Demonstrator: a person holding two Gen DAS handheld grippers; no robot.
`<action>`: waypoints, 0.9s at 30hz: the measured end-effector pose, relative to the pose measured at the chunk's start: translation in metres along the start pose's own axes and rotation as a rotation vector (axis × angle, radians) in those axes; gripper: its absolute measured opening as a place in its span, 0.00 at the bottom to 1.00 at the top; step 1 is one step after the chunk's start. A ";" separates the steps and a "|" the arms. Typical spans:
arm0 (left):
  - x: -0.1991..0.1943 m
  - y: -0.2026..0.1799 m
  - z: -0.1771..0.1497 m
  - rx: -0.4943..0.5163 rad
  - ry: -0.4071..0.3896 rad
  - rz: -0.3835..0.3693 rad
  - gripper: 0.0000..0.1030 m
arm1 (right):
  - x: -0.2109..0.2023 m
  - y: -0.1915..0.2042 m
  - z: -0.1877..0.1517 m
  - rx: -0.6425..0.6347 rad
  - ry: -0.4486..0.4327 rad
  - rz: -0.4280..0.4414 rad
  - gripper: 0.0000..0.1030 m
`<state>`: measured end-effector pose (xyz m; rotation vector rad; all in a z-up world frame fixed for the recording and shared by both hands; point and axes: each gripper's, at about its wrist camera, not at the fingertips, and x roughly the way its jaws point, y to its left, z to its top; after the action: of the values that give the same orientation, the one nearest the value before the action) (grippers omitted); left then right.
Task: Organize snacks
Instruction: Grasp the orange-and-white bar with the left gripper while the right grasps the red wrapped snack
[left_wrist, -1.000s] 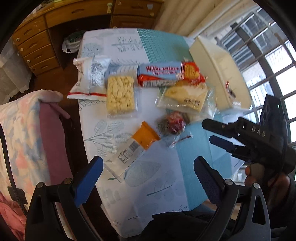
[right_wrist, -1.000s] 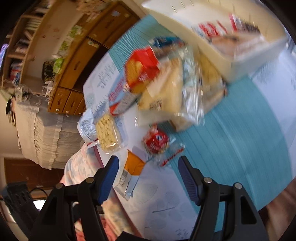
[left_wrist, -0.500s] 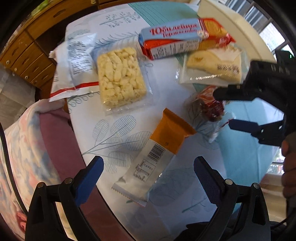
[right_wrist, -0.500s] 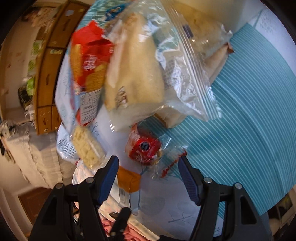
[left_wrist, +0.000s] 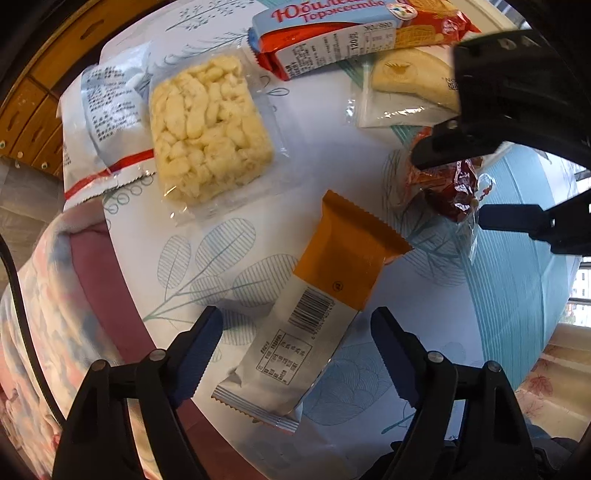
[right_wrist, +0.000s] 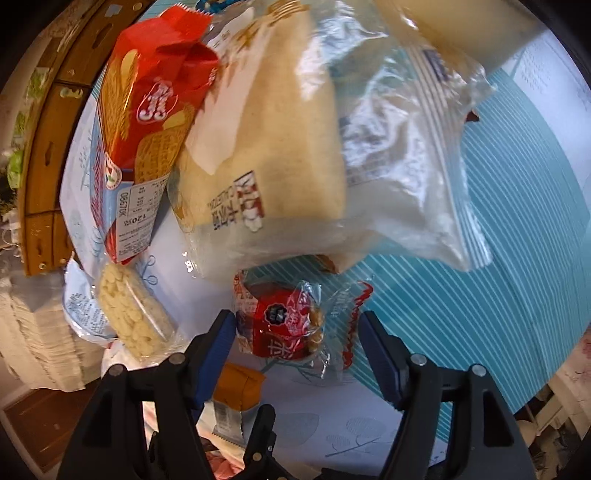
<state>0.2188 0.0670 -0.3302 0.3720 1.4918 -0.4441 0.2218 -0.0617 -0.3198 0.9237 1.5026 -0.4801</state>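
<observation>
Orange and silver, the snack bar (left_wrist: 314, 306) lies flat on the table cloth (left_wrist: 229, 258) in the lower middle of the left wrist picture. The left gripper (left_wrist: 295, 343) hangs right over it. Its blue fingers (left_wrist: 199, 343) stand on both sides of the silver end of the bar. The jaws have just been closing in, but the pads do not press on the bar, so they are open with the bar between them.

Above the bar, in the upper middle, sits a clear pack of puffed yellow pieces (left_wrist: 210, 129). A white bag with a red stripe (left_wrist: 103, 122) lies just beside it at the upper left. A long biscuit pack (left_wrist: 332, 44) in blue and red lies along the top edge. A pale bun in a clear bag (left_wrist: 406, 85) is at the upper right.

At the right edge the right gripper (left_wrist: 461, 192) comes in from the side. A small red candy pack (left_wrist: 454, 192) sits between its two fingers.

In the right wrist picture the same red candy pack (right_wrist: 288, 325) is in the lower middle, between the blue fingers (right_wrist: 218, 350) of the right gripper (right_wrist: 295, 343). These jaws have opened a little more. They are open and I see a gap on each side of the pack. The bun bag (right_wrist: 295, 147) fills the top of this picture, with the biscuit pack (right_wrist: 147, 129) at the upper left. The orange end of the snack bar (right_wrist: 236, 387) peeks out at the bottom, beside the left finger.
</observation>
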 end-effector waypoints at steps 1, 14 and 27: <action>0.001 -0.003 0.001 0.007 -0.002 0.007 0.79 | 0.001 0.005 -0.001 -0.013 0.000 -0.021 0.69; -0.006 -0.024 -0.004 0.054 -0.087 0.018 0.47 | 0.011 0.057 -0.019 -0.089 -0.025 -0.168 0.69; -0.017 -0.007 -0.008 0.021 -0.048 -0.031 0.33 | -0.003 0.011 -0.028 -0.075 0.043 -0.086 0.56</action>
<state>0.2078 0.0657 -0.3130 0.3530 1.4482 -0.4901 0.2130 -0.0345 -0.3101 0.8174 1.5941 -0.4654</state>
